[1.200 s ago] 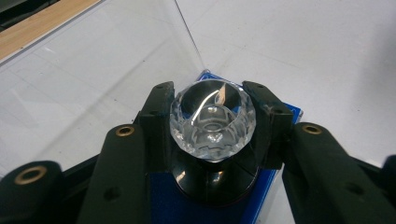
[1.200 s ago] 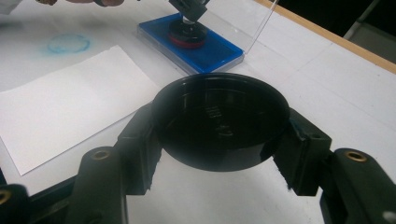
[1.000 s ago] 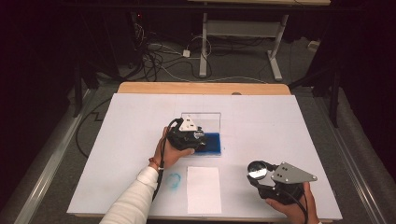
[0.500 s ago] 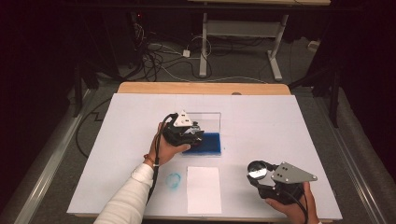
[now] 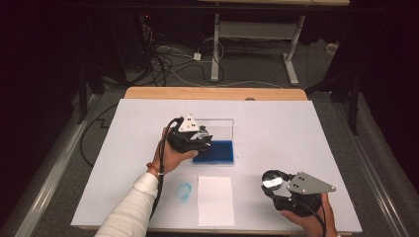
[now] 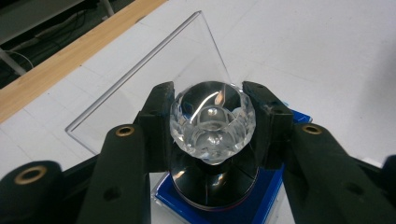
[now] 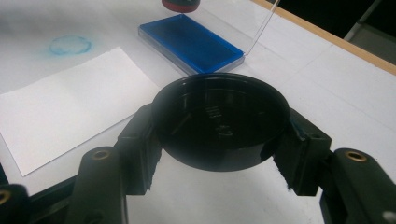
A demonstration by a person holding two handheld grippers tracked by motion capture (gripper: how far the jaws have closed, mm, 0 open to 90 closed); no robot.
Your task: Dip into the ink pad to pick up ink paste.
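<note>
— While my left gripper (image 6: 212, 123) hung over the ink pad, what did it carry?

— Its jaws were clamped on the faceted clear knob of a stamp (image 6: 213, 122); the stamp's round dark base sat just under the knob, above the blue ink pad (image 6: 261, 203); the pad's clear lid (image 6: 154, 79) stood up behind it.

— And the right gripper (image 7: 219, 140)?

— Clamped too, on a round black cap (image 7: 219, 123), one jaw on either side of its rim; I held it low over the white table (image 5: 306, 128), near the front edge.

— What lay between the two?

— A white sheet of paper (image 5: 215, 200), flat on the table; just left of it a faint blue ring-shaped mark (image 5: 183, 190); the ink pad (image 5: 215, 151) lay beyond the paper, well apart from the cap (image 5: 272, 180).
</note>
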